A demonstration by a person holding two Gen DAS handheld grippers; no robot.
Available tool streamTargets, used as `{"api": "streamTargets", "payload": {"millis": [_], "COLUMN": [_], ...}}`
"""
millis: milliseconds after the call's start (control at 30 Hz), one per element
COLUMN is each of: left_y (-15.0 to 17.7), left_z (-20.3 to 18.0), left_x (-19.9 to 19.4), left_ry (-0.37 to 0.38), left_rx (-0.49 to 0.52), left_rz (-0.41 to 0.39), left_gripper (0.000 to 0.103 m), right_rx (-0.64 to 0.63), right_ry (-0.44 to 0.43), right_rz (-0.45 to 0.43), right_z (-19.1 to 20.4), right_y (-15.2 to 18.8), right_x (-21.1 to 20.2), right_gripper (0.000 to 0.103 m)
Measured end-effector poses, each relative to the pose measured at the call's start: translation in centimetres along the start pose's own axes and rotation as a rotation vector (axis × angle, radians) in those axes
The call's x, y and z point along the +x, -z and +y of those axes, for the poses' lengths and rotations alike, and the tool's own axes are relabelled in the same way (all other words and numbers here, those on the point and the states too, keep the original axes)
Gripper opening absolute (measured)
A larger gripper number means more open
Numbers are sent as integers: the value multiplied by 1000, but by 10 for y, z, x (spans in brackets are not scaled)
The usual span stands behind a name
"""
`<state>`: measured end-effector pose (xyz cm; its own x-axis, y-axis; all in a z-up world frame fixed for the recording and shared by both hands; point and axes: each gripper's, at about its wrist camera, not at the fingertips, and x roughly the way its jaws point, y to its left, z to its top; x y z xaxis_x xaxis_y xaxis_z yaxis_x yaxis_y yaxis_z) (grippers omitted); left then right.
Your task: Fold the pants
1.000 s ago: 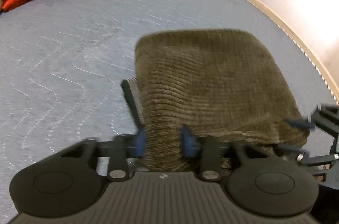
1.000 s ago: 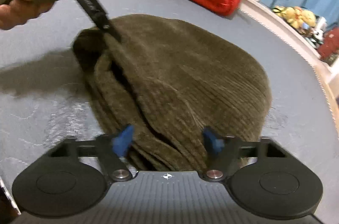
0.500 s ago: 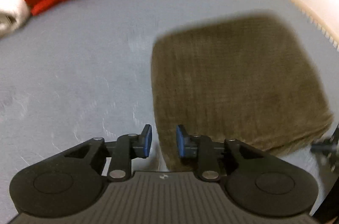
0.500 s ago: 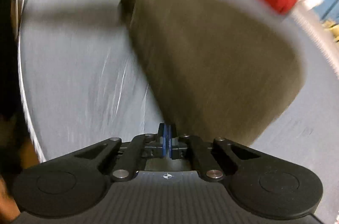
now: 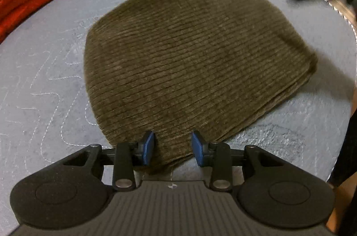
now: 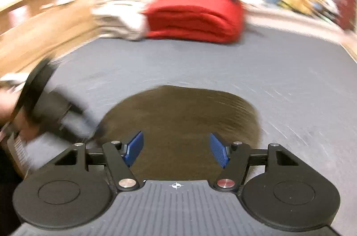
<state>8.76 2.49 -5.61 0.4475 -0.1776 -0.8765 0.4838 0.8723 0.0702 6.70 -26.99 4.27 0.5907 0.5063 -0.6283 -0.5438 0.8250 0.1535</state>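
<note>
Grey quilted bed (image 5: 44, 88): folded corduroy pants (image 5: 191, 57), soft and thick, lying flat mid-surface, best gripped at layered near edge; left tongs (image 5: 173, 147) and right tongs (image 6: 176, 150) both opening, gripping nothing.

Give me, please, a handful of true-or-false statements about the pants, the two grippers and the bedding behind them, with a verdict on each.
1. The olive corduroy pants lie folded into a compact stack on the grey quilted mattress. True.
2. The left gripper is clamped shut on the pants. False: its jaws are opening, and its blue fingers stand apart on either side of the stack's near edge.
3. A folded red blanket lies beyond the pants. True.
4. The right gripper carries the pants in the air. False: its jaws are opening with nothing gripped, and the pants lie on the mattress.
5. The red blanket lies on top of the pants. False: bare mattress separates them.
</note>
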Motion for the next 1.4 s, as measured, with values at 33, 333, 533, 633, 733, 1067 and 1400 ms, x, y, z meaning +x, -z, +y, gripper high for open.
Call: {"api": "streamTargets", "payload": {"millis": [33,333,533,633,733,1067,1400], "left_y": [-3,-12,-18,-23,-24,-24,-22], "left_z": [3,-3,-22,-20,-9,9,44], "left_x": [-8,-9,-6,-30,-31,10,17], "left_ry": [5,118,66,64,36,-55,-176], "left_rx": [-19,-48,-25,-50,-115,-195,-380], "left_rz": [-27,-121,-73,-188,-236,-103,-85], "left_gripper": [42,43,45,46,49,50,93], "right_rx": [13,23,-22,-34,-24,-37,14], "right_ry": [30,159,175,189,204,196,219], "right_rz": [33,251,254,245,195,214,198], "right_z": [-3,-20,-15,-10,-5,4,-2], "right_y": [5,41,41,41,38,43,44], "right_x": [14,77,80,73,62,63,63], "right_gripper": [68,81,82,82,77,75,86]}}
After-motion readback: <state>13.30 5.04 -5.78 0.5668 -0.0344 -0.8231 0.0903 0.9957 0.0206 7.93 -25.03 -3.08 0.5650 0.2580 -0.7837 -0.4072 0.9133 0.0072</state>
